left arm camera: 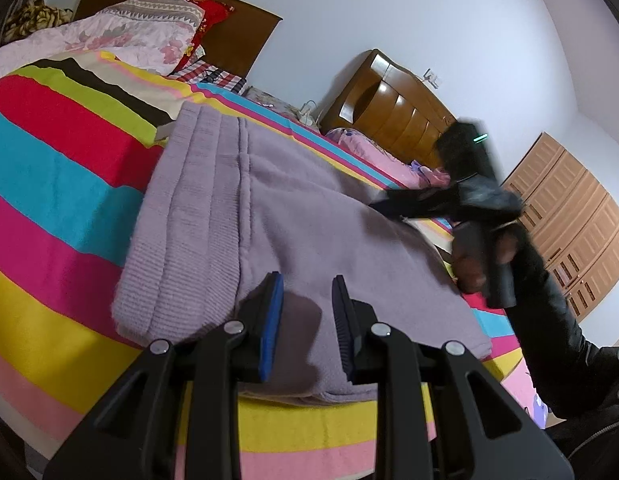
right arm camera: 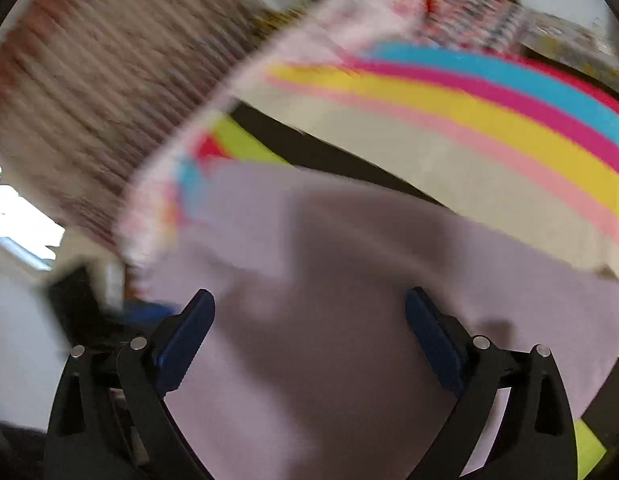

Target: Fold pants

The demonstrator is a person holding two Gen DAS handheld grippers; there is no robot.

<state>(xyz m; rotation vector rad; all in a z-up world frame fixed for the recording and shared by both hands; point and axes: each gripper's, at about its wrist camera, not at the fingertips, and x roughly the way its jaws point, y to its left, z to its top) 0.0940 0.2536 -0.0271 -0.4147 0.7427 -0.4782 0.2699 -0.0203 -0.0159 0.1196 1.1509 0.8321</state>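
The lilac knit pants (left arm camera: 269, 216) lie folded on the striped blanket, ribbed waistband toward the left. My left gripper (left arm camera: 307, 284) hovers just above their near edge, jaws a little apart with nothing between them. My right gripper (left arm camera: 389, 202) shows blurred at the pants' far right edge, held by a hand in a black sleeve. In the right wrist view the right gripper (right arm camera: 309, 300) is wide open over the lilac fabric (right arm camera: 349, 280), empty; this view is motion-blurred.
The bright striped blanket (left arm camera: 57, 168) covers the bed. Floral pillows (left arm camera: 121, 36) and a dark headboard (left arm camera: 245, 32) lie at the far end. A wooden nightstand (left arm camera: 397, 112) and a wardrobe (left arm camera: 569, 216) stand beyond the bed.
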